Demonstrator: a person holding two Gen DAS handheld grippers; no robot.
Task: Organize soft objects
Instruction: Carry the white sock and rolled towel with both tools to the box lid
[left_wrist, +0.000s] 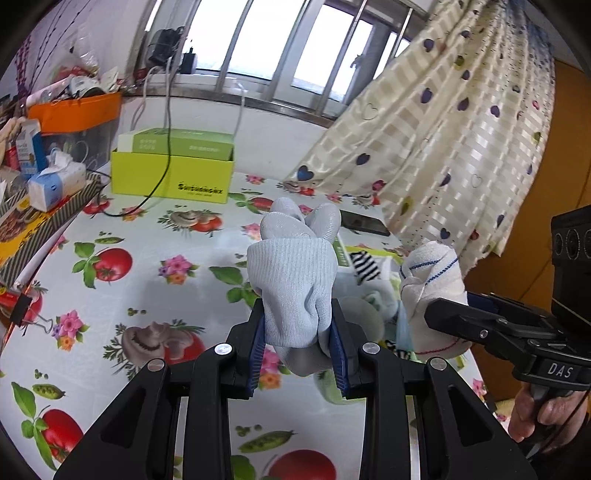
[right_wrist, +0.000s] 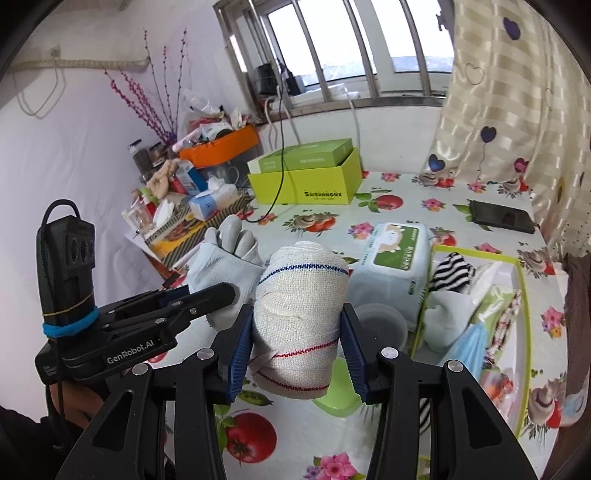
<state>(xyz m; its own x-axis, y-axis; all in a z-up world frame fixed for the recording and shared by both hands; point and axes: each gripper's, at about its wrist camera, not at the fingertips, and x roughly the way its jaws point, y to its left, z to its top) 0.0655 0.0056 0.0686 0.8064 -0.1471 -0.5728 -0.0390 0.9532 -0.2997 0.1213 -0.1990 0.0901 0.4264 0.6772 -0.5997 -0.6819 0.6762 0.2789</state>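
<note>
Item, nearest in the left wrist view: left gripper, blue pads clamped on a pale blue work glove, coated fingers pointing up and away. Glove held clear above the table.

Item, nearest in the right wrist view: right gripper, pads pressed against both sides of a rolled white cloth with blue and red stitched lines. Cloth also carried in the air, just beside the glove.

Item: green-rimmed tray, right side of the table. Contents as far as visible: a black-and-white striped piece, white fabric, a light blue face mask, other soft bits too jumbled to name.

Item: pack of wet wipes, just left of the tray, lying on the tablecloth.

Item: round translucent lid or dish and a green plastic object beneath the cloth; identity unclear.

Item: yellow-green box, black phone, clutter along the far left edge.

Progress, as a judgement: partly done. Several soft pieces already sit in the tray; the glove and the cloth roll are in hand and not yet put down. The tray looks the likely home for both, and whether the wipes count as well cannot be told.
</note>
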